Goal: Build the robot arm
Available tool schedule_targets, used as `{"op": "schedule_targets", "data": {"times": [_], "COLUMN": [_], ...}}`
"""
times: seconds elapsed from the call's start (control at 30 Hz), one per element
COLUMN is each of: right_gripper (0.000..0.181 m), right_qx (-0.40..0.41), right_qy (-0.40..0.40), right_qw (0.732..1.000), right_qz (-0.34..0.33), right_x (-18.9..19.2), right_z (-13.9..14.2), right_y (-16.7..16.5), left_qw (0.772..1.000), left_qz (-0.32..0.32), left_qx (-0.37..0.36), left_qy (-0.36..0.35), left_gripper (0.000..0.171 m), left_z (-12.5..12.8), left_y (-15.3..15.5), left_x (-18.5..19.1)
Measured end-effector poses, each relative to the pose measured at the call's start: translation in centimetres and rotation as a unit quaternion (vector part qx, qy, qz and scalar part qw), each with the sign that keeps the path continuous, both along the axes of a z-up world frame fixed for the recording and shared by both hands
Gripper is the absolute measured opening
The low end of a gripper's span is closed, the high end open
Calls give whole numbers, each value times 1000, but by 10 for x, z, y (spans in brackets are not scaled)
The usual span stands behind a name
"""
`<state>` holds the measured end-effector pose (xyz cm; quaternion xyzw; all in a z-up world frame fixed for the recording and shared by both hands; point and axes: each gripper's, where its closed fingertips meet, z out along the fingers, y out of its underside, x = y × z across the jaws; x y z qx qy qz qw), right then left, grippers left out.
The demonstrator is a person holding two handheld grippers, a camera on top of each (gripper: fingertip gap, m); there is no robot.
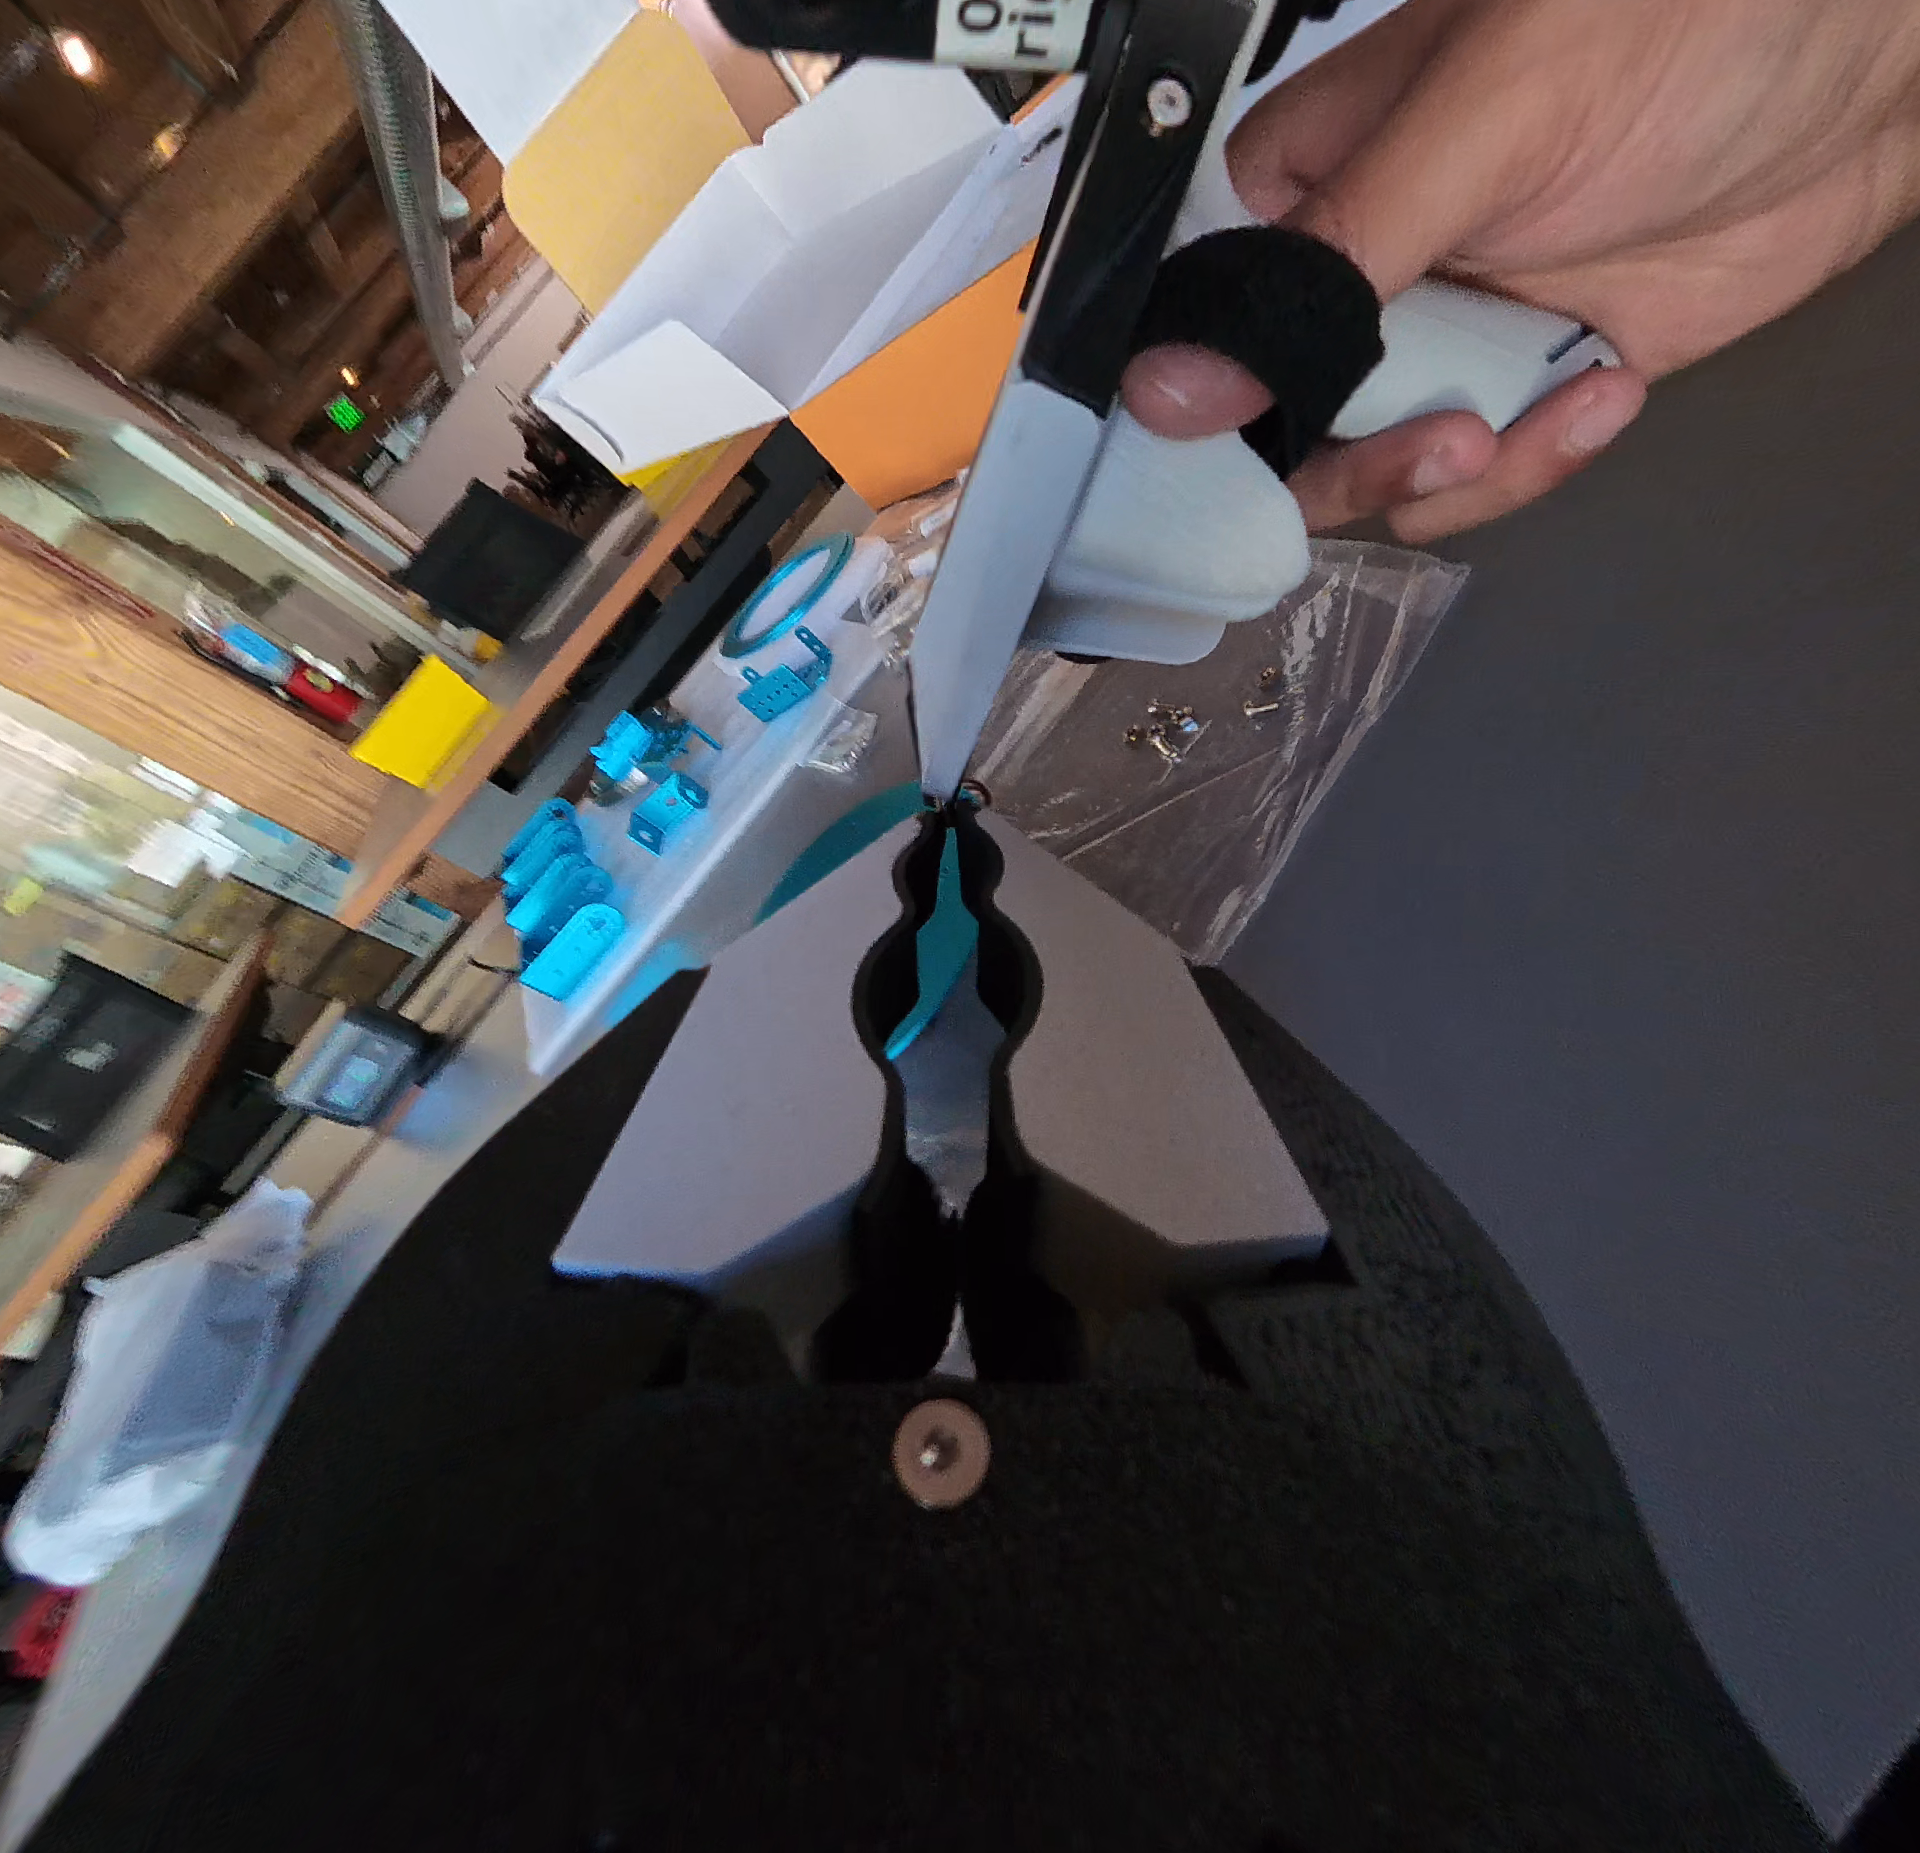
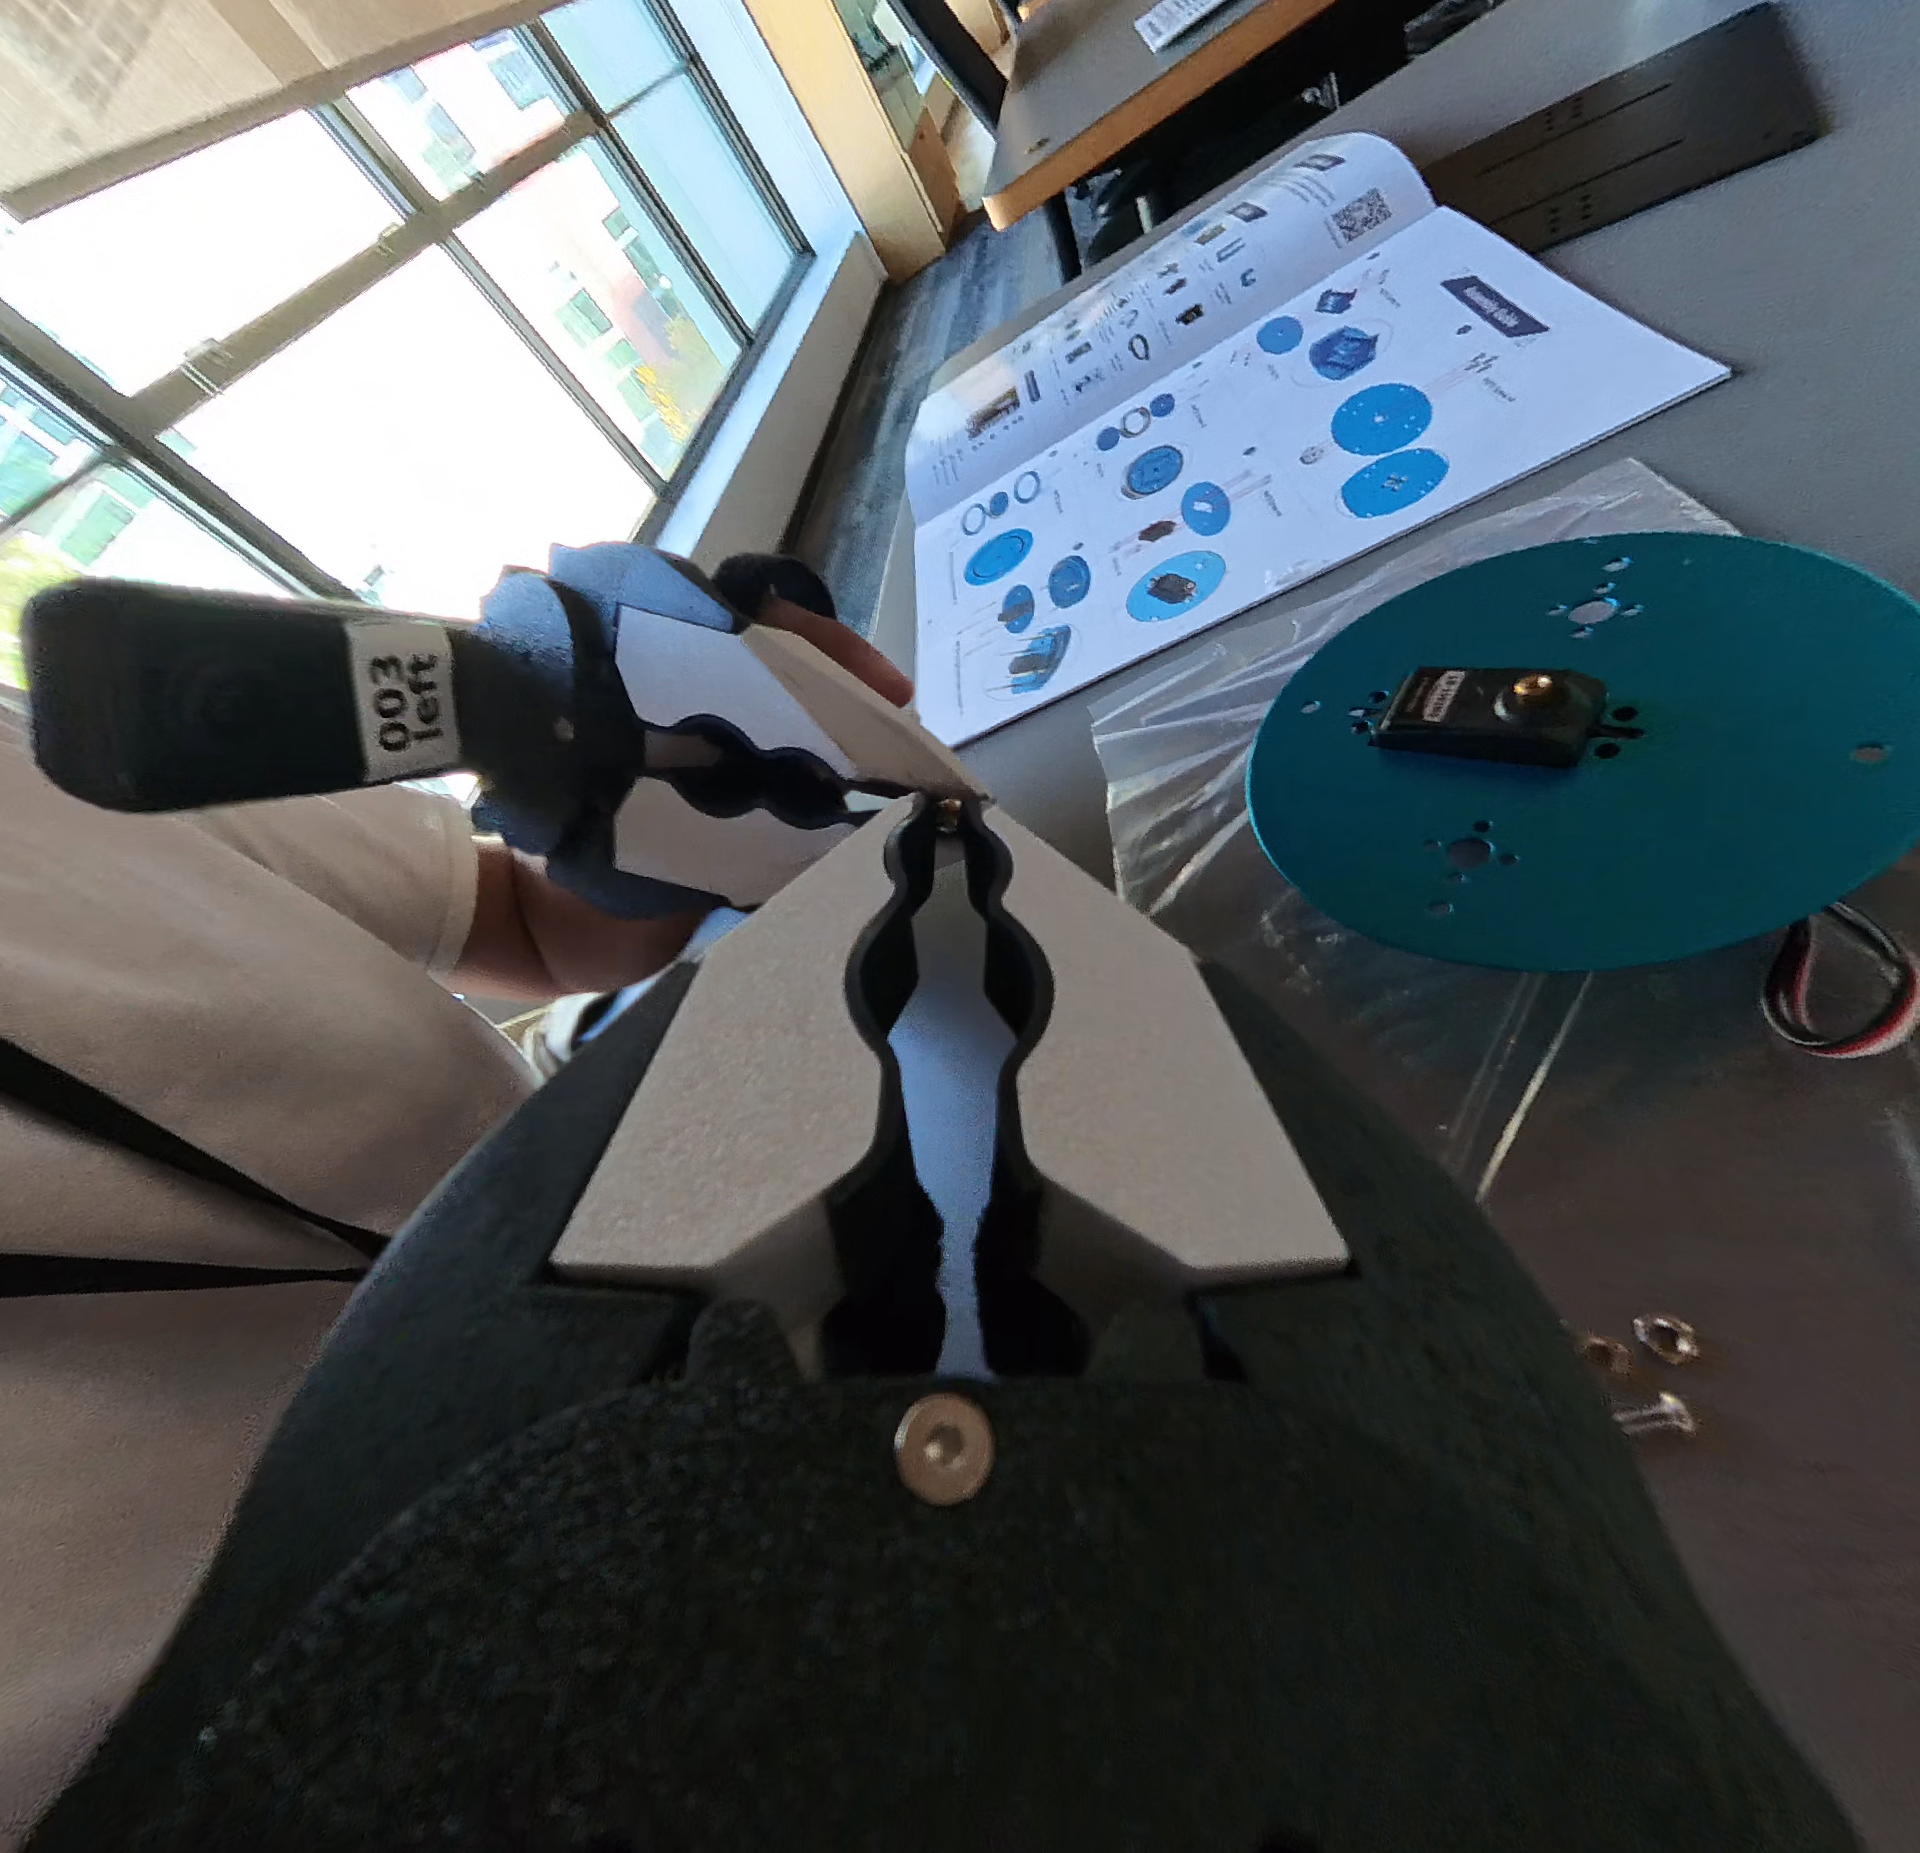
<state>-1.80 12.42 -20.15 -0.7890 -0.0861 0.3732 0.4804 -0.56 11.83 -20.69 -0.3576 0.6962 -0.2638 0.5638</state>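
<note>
In the right wrist view my right gripper (image 2: 945, 808) is shut on a small brass part (image 2: 943, 814), pinched at its very fingertips above the table. My left gripper (image 2: 961, 793) comes in from the left, and its shut tips meet the same part. In the left wrist view my left gripper (image 1: 940, 804) is shut, tip to tip with the right gripper (image 1: 943, 787), which comes down from above. The brass part (image 1: 974, 791) shows just at that meeting point. A teal disc (image 2: 1558, 816) carrying a black servo (image 2: 1486, 717) lies on a clear plastic bag (image 2: 1299, 868) to the right.
An open instruction booklet (image 2: 1299, 421) and a black plate (image 2: 1621, 156) lie beyond the disc. Loose nuts and a screw (image 2: 1652, 1356) lie at the right, and more screws (image 1: 1174, 733) lie on the bag. Blue brackets (image 1: 566, 899) sit on a white board (image 1: 727, 868). A hand (image 1: 1558, 193) holds the right gripper.
</note>
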Motion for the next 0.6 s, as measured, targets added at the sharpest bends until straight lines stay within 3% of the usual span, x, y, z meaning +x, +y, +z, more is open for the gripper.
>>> {"op": "schedule_targets", "data": {"times": [0.17,0.33,0.47,0.6], "right_gripper": [4,4,5,5], "right_qx": [4,7,-26,-22], "right_qy": [-89,-268,-286,-277], "right_qw": [996,963,955,952], "right_qz": [-18,3,78,127], "right_x": [20,71,91,90], "right_z": [0,-7,-37,-43], "right_y": [15,60,81,84], "left_qw": [993,968,955,959], "left_qz": [15,35,45,6], "left_qx": [-114,-243,-285,-269], "left_qy": [27,54,61,86], "left_gripper": [14,19,20,32], "left_z": [-19,-31,-31,-33], "left_y": [20,54,75,80], "left_x": [-9,-18,-15,-4]}}
